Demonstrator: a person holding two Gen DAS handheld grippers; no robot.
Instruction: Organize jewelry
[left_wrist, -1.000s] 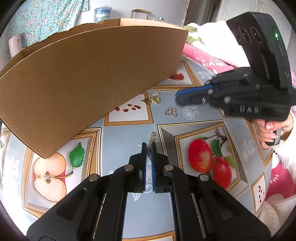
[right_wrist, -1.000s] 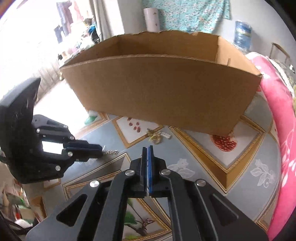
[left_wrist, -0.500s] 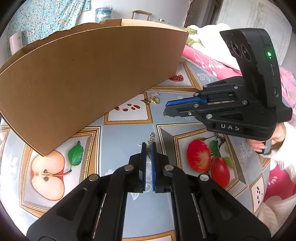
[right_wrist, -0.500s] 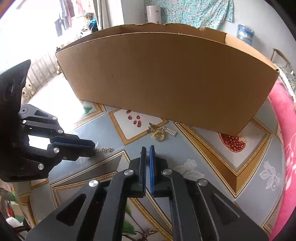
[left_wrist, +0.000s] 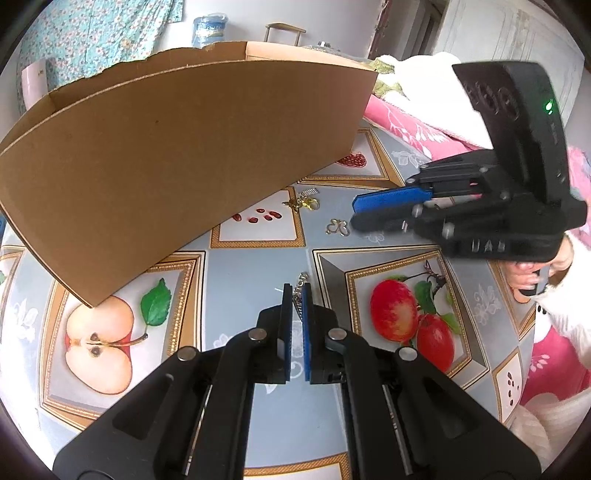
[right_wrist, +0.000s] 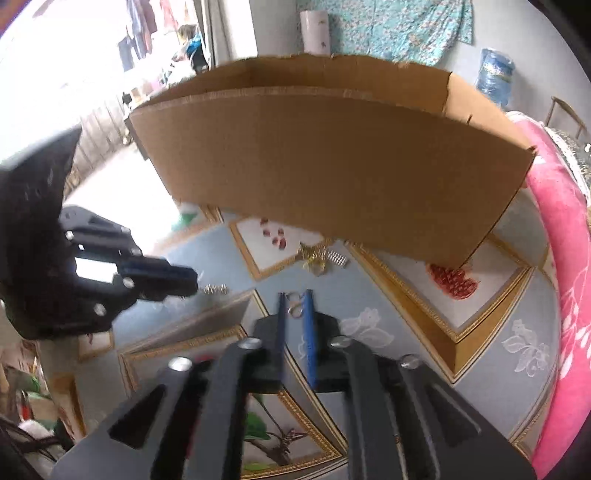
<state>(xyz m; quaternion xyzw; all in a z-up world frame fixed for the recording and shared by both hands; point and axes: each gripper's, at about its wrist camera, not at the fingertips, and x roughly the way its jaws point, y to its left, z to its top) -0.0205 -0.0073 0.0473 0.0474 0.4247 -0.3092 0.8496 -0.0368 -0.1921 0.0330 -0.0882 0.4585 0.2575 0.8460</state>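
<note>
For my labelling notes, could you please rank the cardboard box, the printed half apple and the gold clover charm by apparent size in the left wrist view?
1. cardboard box
2. half apple
3. clover charm, far smallest even allowing for distance

The surface (left_wrist: 251, 273) wears a blue cloth with pictures of apples and red seeds in gold frames. On the back wall hangs a green-blue cloth with small flowers (right_wrist: 399, 29). A blue water bottle (right_wrist: 495, 74) stands near it, beside a small wooden chair (left_wrist: 282, 31). A pink blanket with white flowers (right_wrist: 569, 280) lies along one side. Bright daylight pours in from an open side, where clothes hang (right_wrist: 140, 22).
</note>
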